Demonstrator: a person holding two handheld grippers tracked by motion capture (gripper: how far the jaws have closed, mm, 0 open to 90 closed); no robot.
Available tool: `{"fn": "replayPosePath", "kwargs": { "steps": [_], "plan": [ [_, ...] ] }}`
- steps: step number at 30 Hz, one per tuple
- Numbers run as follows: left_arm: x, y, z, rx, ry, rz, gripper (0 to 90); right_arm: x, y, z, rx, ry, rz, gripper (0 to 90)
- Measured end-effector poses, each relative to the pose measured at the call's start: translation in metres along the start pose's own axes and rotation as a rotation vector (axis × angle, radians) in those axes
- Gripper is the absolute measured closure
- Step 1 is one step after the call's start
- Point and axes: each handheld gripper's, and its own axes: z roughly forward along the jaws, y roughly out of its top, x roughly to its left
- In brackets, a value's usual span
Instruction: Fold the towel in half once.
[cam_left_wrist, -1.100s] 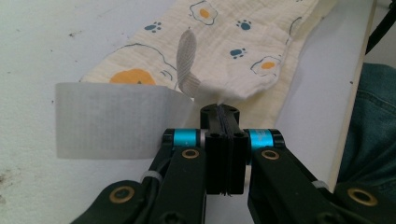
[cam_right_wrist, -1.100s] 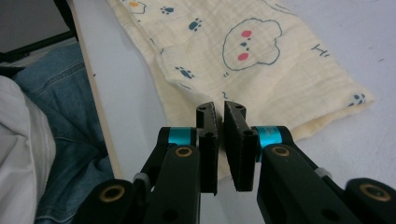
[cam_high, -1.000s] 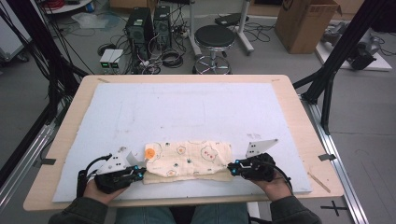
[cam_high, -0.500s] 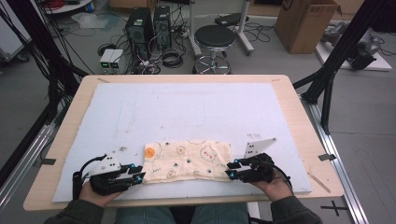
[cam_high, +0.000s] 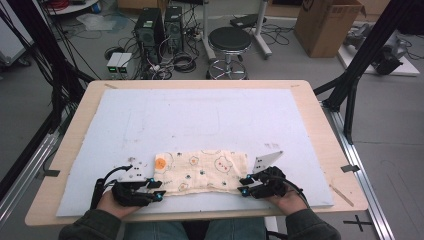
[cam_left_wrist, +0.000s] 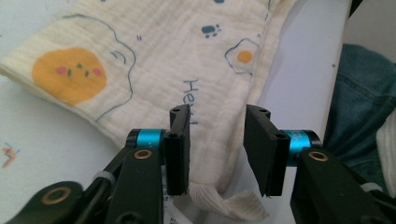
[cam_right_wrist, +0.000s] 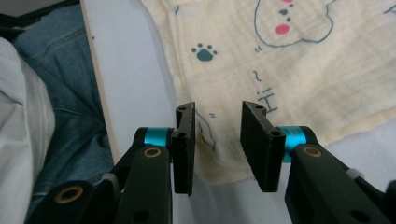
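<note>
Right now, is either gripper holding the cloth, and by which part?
Neither. The left gripper and right gripper have just opened; each straddles a near corner of the cloth, pads apart.

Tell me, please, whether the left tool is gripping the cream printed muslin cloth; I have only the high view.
Observer: No. The left tool's jaws have just been opening and stand apart over a corner of the cream printed muslin cloth, not pinching it.
Operator: And the right tool?
Observer: Its jaws have just been opening too; the cloth's edge lies between them, unpinched.
Operator: Is anything at the left corner?
Observer: A small ribbed white fabric loop sticks out there, low between the left jaws.
</note>
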Motion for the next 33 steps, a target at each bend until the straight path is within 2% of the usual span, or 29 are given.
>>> {"fn": "replayPosePath", "kwargs": {
  "steps": [4,7,9,13,16,22,25,31,33],
  "plan": [
    [-0.001,-0.001,0.001,0.006,0.023,0.006,72.1,0.002,0.000,0.001,0.008,-0.013,-0.016,71.3],
    [0.000,-0.001,0.000,0.011,0.025,0.016,82.7,0.000,0.000,0.001,0.015,-0.018,-0.023,80.5],
    [-0.001,-0.001,0.000,0.006,0.032,0.023,85.3,0.000,0.001,0.001,0.023,-0.018,-0.024,84.6],
    [-0.002,0.000,-0.004,-0.018,0.040,0.028,86.4,0.000,0.003,0.001,0.014,-0.023,-0.031,85.7],
    [-0.002,0.001,-0.010,-0.050,0.042,0.019,86.4,0.001,0.004,-0.005,-0.010,-0.018,-0.024,85.7],
    [0.001,-0.002,-0.018,-0.080,0.035,0.007,86.4,0.007,0.005,-0.016,-0.043,-0.019,-0.027,85.7],
    [-0.001,-0.002,-0.019,-0.078,0.026,0.016,86.4,0.006,0.004,-0.017,-0.045,-0.016,-0.029,85.7],
    [-0.006,-0.005,-0.014,-0.040,-0.006,0.030,86.1,0.007,0.000,-0.011,-0.010,0.003,-0.021,84.9],
    [-0.006,-0.005,-0.013,-0.034,-0.011,0.026,81.6,0.006,-0.001,-0.010,-0.014,0.013,-0.014,80.5]
  ]
}}
